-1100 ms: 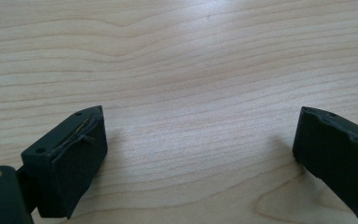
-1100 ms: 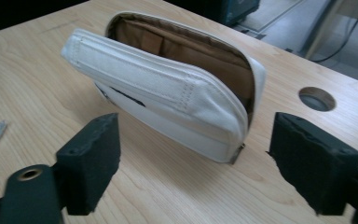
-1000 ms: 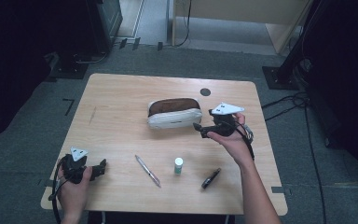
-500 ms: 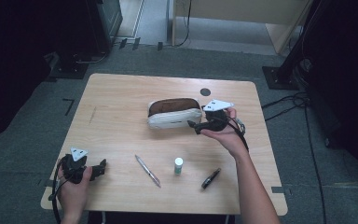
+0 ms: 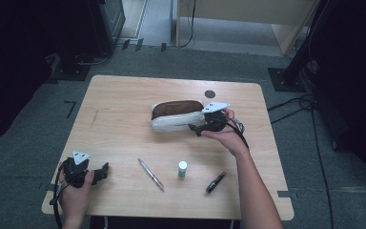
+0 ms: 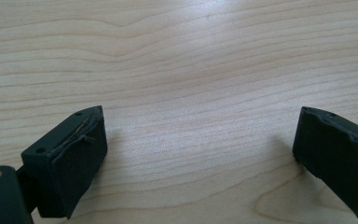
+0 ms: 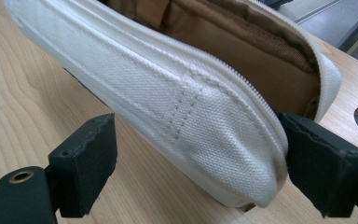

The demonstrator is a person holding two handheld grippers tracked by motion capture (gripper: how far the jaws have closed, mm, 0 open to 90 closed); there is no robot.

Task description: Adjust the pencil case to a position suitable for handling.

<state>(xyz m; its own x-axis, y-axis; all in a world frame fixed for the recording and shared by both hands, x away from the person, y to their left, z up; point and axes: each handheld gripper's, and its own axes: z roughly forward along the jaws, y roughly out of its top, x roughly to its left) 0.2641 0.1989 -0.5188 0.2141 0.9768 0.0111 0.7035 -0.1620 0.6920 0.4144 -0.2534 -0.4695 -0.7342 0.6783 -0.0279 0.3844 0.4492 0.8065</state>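
Looking down from the high view, I had the right gripper point(image 5: 198, 128) at the right-hand end of the white pencil case point(image 5: 176, 121), which lay open near the middle of the bench point(image 5: 124, 102), a little toward its far edge, with the brown lining facing up. In the right gripper view the case point(image 7: 182, 107) sat between my two jaws, which stood spread: the one at the right of that view touched the zipped rim at the end of the case, while the one at the left stood clear of the fabric, so nothing was pinched. The left gripper point(image 5: 100, 172) rested near the near left corner of the bench, well apart from the case; in the left gripper view its jaws were spread wide over bare wood point(image 6: 191, 93), gripping nothing. Along the near edge lay a pen point(image 5: 151, 174), a small green-and-white bottle point(image 5: 183, 169) standing upright, and a dark marker point(image 5: 215, 182), all apart from both grippers. A dark round spot point(image 5: 210, 94) showed near the far right corner.
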